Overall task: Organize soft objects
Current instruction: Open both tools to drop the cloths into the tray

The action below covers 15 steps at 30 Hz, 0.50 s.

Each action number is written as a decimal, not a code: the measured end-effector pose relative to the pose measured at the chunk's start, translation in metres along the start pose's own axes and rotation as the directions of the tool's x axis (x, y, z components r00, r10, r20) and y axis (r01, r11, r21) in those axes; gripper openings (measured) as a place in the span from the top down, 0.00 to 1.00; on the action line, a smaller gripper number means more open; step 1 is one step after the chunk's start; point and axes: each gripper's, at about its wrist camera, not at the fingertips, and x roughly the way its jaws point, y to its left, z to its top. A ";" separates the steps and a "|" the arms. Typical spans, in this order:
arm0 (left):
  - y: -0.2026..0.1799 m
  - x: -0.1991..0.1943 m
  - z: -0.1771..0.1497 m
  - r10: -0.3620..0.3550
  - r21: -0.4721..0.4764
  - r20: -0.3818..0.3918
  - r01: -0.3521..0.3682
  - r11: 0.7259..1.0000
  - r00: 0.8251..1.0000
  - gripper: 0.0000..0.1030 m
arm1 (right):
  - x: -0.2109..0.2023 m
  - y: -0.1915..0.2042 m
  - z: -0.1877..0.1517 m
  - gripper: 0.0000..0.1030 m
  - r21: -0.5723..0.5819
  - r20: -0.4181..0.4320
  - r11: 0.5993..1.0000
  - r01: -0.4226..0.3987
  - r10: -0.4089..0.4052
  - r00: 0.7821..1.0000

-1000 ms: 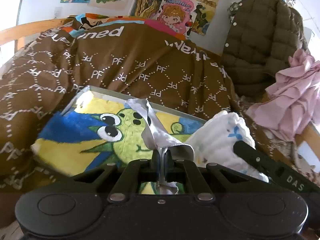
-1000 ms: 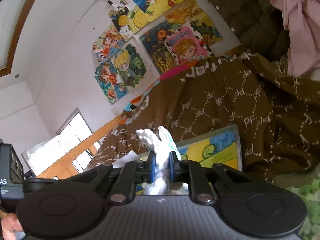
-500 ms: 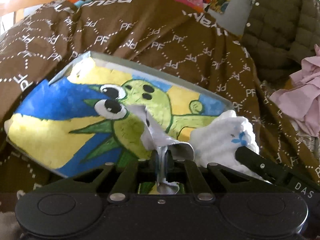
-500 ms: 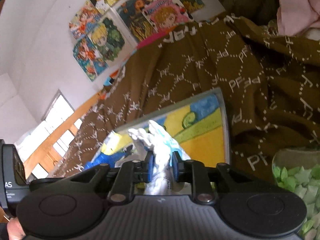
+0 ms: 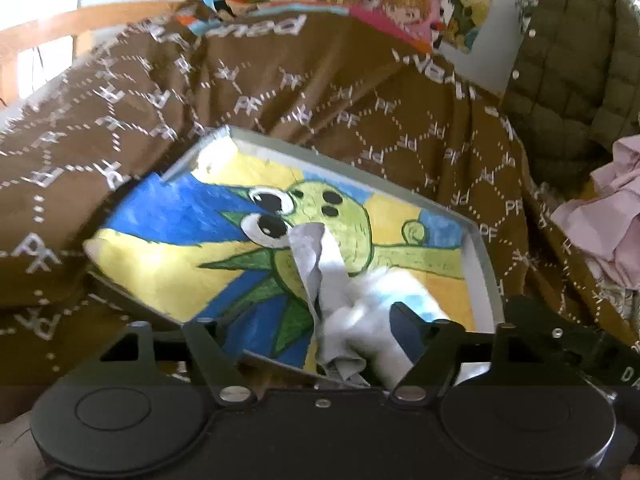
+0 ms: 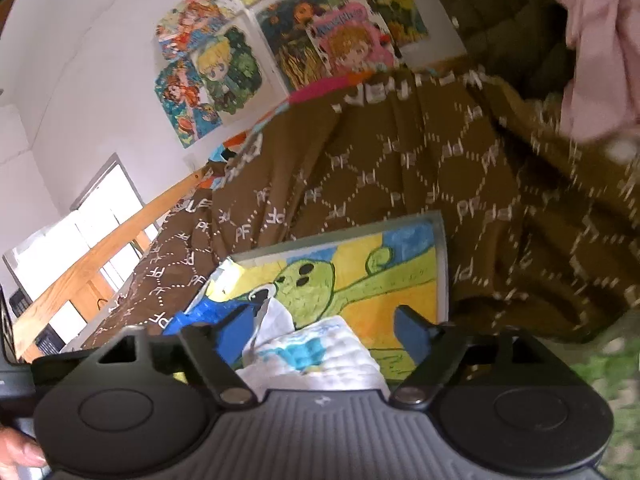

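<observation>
A white cloth with blue print [image 6: 316,356] lies on a shallow grey tray [image 5: 482,252] lined with a frog picture. Its grey-white twisted end [image 5: 320,272] stands up between the fingers of my left gripper [image 5: 308,332]. The left gripper is open, its jaws spread wide on either side of the cloth. My right gripper [image 6: 320,332] is open too, and the cloth sits loose between its blue pads [image 6: 412,332]. The tray [image 6: 442,264] rests on a brown patterned blanket [image 5: 280,92].
A pink garment [image 5: 600,220] lies to the right of the tray, with an olive quilted jacket [image 5: 572,60] behind it. Posters [image 6: 280,40] hang on the white wall. A wooden bed rail [image 6: 100,248] runs at the left. Something green [image 6: 600,372] shows at the lower right.
Both grippers were shut on the white cloth; now both have opened and the cloth has dropped onto the tray. Both views have tilted down toward the tray.
</observation>
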 end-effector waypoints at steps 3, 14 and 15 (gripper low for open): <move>0.001 -0.030 -0.004 0.018 -0.006 0.064 -0.018 1.000 0.998 0.15 | -0.030 0.017 0.003 0.10 -0.065 0.040 0.998 0.004 -0.001 0.999; 0.005 -0.168 -0.029 0.039 0.055 0.291 -0.058 0.997 0.956 0.01 | -0.150 0.074 -0.016 0.00 -0.206 0.210 0.977 0.060 -0.016 0.978; 0.006 -0.178 -0.034 0.036 0.067 0.299 -0.059 0.996 0.953 0.01 | -0.161 0.077 -0.023 0.00 -0.209 0.223 0.975 0.069 -0.021 0.975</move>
